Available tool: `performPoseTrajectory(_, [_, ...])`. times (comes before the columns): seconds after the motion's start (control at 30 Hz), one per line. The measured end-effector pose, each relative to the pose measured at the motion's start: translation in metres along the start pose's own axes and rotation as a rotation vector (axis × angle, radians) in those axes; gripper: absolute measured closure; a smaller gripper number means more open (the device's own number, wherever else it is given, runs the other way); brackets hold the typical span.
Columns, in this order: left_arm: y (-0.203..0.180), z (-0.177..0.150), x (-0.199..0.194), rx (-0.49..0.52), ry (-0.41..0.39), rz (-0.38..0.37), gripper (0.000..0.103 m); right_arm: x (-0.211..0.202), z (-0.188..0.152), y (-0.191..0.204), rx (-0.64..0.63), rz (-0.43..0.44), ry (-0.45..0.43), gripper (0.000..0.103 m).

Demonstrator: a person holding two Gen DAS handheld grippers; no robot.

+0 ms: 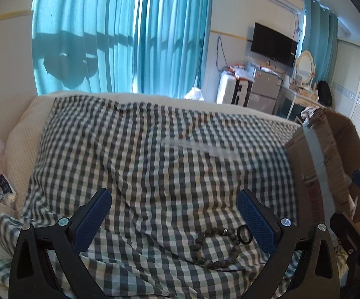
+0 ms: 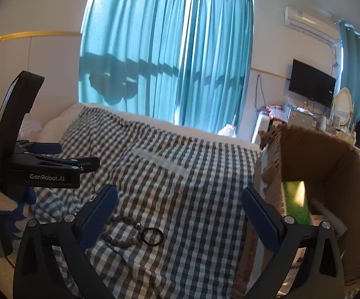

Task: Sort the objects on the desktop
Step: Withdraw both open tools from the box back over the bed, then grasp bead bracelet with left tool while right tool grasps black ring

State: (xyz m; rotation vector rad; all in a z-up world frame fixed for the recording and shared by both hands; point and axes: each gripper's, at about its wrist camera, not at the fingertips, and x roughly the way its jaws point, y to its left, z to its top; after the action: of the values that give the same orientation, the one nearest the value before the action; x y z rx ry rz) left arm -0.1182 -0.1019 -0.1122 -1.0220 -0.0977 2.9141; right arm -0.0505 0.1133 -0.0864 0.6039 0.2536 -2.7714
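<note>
While it stands open, cardboard box [image 2: 329, 164] holds green packet [image 2: 296, 201].

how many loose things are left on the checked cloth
3: a bead bracelet near the front, a black hair tie touching its right end, and a pale comb farther back. Folds may hide more.

A bead bracelet [image 1: 215, 248] lies on the checked cloth [image 1: 155, 149] beside a cardboard box [image 1: 329, 154].

My left gripper [image 1: 173, 208] and right gripper [image 2: 180, 205] are black frames, blue textured pads, silver screws; one side reads "GenRobot.AI" in white
</note>
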Motion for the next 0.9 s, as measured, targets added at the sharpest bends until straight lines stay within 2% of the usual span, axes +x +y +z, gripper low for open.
performPoseTrajectory(0.17, [0.0, -0.019, 0.035, -0.014, 0.091, -0.021, 0.0, 0.032, -0.019, -0.006, 0.024, 0.027, 0.073, 0.007])
performPoseTrajectory(0.23, [0.001, -0.025, 0.048, -0.027, 0.136, -0.039, 0.002, 0.047, -0.028, -0.009, 0.029, 0.048, 0.115, 0.019])
performPoseTrajectory(0.3, [0.002, -0.032, 0.061, -0.025, 0.176, -0.043, 0.003, 0.062, -0.035, -0.009, 0.031, 0.056, 0.152, 0.021])
performPoseTrajectory(0.47, [-0.002, -0.047, 0.082, 0.015, 0.24, -0.038, 0.005, 0.091, -0.055, -0.014, 0.072, 0.097, 0.225, 0.022])
performPoseTrajectory(0.6, [-0.003, -0.062, 0.103, 0.042, 0.333, -0.016, 0.007, 0.116, -0.072, -0.014, 0.101, 0.106, 0.28, 0.023])
performPoseTrajectory(0.7, [-0.006, -0.07, 0.114, 0.061, 0.373, -0.001, 0.007, 0.134, -0.088, -0.008, 0.091, 0.118, 0.335, 0.023])
performPoseTrajectory(0.77, [-0.007, -0.074, 0.119, 0.063, 0.39, -0.005, 0.007, 0.144, -0.095, -0.006, 0.081, 0.13, 0.372, 0.03])
performPoseTrajectory(0.87, [-0.007, -0.078, 0.124, 0.066, 0.399, -0.009, 0.009, 0.147, -0.098, -0.008, 0.09, 0.158, 0.382, 0.041])
performPoseTrajectory(0.9, [-0.01, -0.078, 0.126, 0.069, 0.395, -0.011, 0.011, 0.147, -0.098, -0.008, 0.094, 0.173, 0.383, 0.051])
